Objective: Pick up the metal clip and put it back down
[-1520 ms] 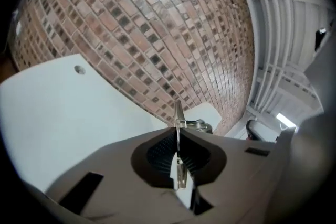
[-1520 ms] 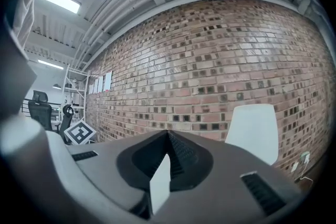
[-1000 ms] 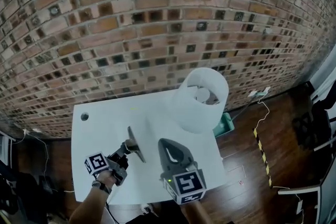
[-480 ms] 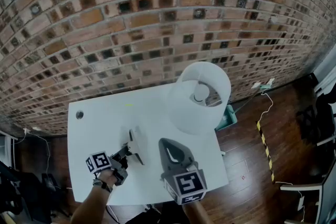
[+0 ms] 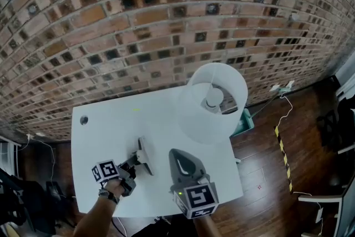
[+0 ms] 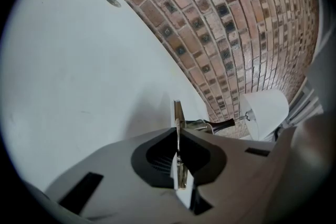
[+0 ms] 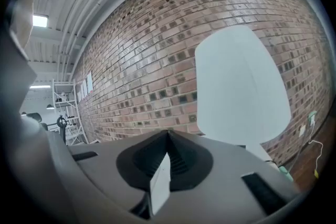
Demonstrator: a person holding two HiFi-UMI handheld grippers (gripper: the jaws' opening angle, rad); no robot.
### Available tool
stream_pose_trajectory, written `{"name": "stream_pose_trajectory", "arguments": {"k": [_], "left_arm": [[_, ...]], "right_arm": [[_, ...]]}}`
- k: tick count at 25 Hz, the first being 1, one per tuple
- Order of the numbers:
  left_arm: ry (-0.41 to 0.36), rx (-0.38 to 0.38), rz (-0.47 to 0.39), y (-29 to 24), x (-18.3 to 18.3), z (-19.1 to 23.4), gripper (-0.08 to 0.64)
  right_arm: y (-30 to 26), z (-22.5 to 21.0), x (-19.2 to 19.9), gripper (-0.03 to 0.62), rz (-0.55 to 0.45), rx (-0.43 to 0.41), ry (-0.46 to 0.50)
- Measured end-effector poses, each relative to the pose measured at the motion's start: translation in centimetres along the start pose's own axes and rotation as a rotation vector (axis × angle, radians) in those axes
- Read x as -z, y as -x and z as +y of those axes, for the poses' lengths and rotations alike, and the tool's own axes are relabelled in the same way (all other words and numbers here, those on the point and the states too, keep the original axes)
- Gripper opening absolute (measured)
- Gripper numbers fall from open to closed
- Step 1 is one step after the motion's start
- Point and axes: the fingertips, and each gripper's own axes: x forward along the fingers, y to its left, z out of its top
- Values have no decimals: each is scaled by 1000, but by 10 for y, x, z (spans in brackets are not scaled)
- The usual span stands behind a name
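Clip (image 6: 178, 113): thin, flat, silvery metal. Shows edge-on in the left gripper view as a narrow upright strip, with a squared tip reaching out past the jaw tips. Looks broader in the head view (image 5: 145, 154): a flat plate with a pale face and one dark long edge, set slantwise and pointing toward the brick wall (image 5: 138, 19).

Held in the left gripper (image 6: 179, 136), jaws pressed tight on both faces of the metal, with nothing else between them. Lower part of the strip buried in the dark jaw recess. In the head view, left gripper (image 5: 136, 161) low over the near half of the white table (image 5: 111, 125), its marker cube nearest the person.

Clip over the tabletop, near the middle of the front half. Cannot tell whether the lower edge touches the surface. Faint grey shadow on the table (image 6: 63, 71) just left of the tip.

Right gripper (image 5: 178, 152) just right of the clip and clear of it, with a marker cube at its near end. Jaws together and empty in its own view (image 7: 168, 134), aimed at the wall and the lamp (image 7: 241, 86).

White lamp (image 5: 213, 102) at the far right corner of the table, well apart from the clip. Small round hole (image 5: 84, 119) near the far left corner.
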Motion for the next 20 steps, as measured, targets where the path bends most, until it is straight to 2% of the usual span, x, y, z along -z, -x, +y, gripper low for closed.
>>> {"name": "stream_pose_trajectory", "arguments": {"k": [9,15,20], "left_arm": [[-18,-15,20,-4,4,5,8],[-191,-100,35,0,3,12,47],[-305,-183,35,4,-2,19,81]], "right_arm": [[0,-1,6,-15,8,17,-14],[1,0,5,-16,17,23,-36],[1,-1,10,-16,9,25,-21]]}}
